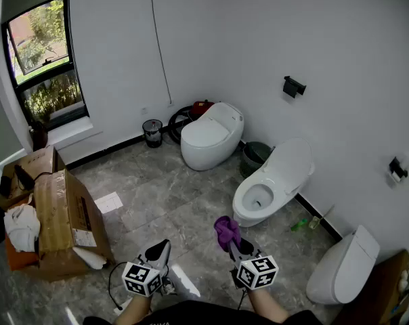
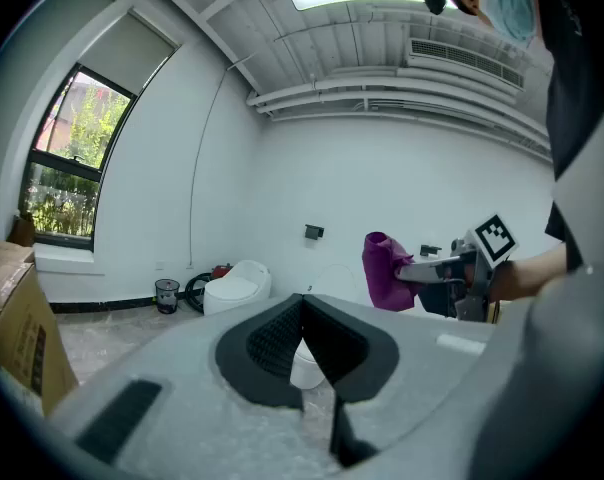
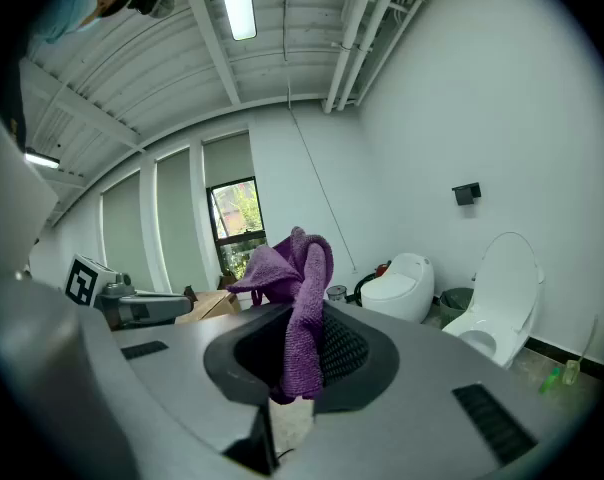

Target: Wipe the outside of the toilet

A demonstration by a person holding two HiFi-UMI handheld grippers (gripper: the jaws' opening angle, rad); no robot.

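Note:
An open-lid white toilet [image 1: 269,188] [image 3: 497,303] stands by the right wall, just ahead of my right gripper. That right gripper [image 1: 233,244] [image 3: 304,313] is shut on a purple cloth [image 1: 226,229] [image 3: 300,308], which sticks up from its tips; the left gripper view also shows the cloth [image 2: 384,268]. My left gripper [image 1: 164,246] [image 2: 302,303] hangs beside it over the floor, its jaws closed together with nothing in them. A second, egg-shaped toilet [image 1: 211,135] [image 2: 237,283] with its lid down sits farther back.
A third toilet [image 1: 340,269] stands at the near right. Cardboard boxes [image 1: 62,222] fill the left floor. A small black bin [image 1: 152,132] and a red machine with hose [image 1: 191,112] sit by the back wall; a dark green bin [image 1: 255,156] stands between the toilets. A green bottle [image 1: 299,224] lies by the right wall.

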